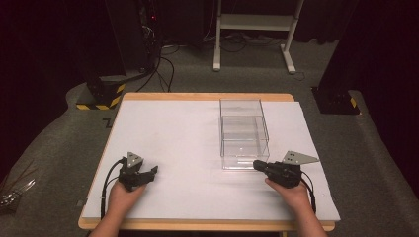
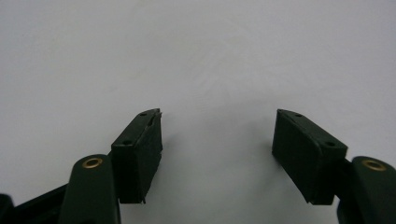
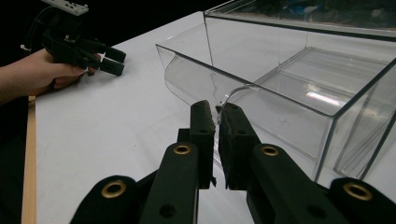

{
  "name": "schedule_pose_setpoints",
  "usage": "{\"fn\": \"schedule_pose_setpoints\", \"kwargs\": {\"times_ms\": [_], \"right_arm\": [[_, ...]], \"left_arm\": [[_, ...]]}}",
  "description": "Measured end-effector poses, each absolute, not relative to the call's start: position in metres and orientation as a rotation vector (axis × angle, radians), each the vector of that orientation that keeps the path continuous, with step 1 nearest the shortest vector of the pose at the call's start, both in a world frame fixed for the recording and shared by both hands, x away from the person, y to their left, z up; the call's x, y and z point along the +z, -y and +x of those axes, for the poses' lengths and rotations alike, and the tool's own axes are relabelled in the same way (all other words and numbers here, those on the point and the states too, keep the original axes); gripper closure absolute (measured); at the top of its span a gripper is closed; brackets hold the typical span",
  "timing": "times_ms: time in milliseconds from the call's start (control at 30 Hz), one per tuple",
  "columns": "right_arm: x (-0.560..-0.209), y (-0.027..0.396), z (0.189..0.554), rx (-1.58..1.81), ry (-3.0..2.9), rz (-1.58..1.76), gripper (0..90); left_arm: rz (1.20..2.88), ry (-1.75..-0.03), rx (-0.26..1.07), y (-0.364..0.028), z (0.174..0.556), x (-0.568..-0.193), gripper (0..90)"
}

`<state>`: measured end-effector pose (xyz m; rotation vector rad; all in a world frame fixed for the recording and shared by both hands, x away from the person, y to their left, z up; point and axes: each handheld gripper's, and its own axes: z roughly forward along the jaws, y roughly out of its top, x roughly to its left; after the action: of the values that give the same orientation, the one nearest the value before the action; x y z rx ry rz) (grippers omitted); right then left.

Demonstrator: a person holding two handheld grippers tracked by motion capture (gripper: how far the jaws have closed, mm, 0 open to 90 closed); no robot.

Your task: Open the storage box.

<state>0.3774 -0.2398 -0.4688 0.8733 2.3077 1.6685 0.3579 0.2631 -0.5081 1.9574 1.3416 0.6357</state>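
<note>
White table sheet (image 1: 188,148), clear plastic bin (image 1: 244,133) right of centre, bare room to its left.

Right gripper (image 3: 217,116) pinched shut on bin's curved near lip, close to table's right edge. Left gripper (image 2: 217,135) spread wide, holding nothing, hovering near left edge, well apart from bin.

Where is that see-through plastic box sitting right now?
In the high view the clear plastic box stands right of the white tabletop's middle, its near front wall between the right gripper's shut jaws.
</note>
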Motion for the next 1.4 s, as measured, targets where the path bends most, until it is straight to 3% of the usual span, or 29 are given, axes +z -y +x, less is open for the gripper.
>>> {"fn": "schedule_pose_setpoints", "kwargs": {"times_ms": [1400], "right_arm": [[-0.475,0.256,0.322,1.696,-2.346,0.815,85.7]], "left_arm": [[1.959,-1.34,0.639,-0.263,0.358,-0.508,33.4]]}}
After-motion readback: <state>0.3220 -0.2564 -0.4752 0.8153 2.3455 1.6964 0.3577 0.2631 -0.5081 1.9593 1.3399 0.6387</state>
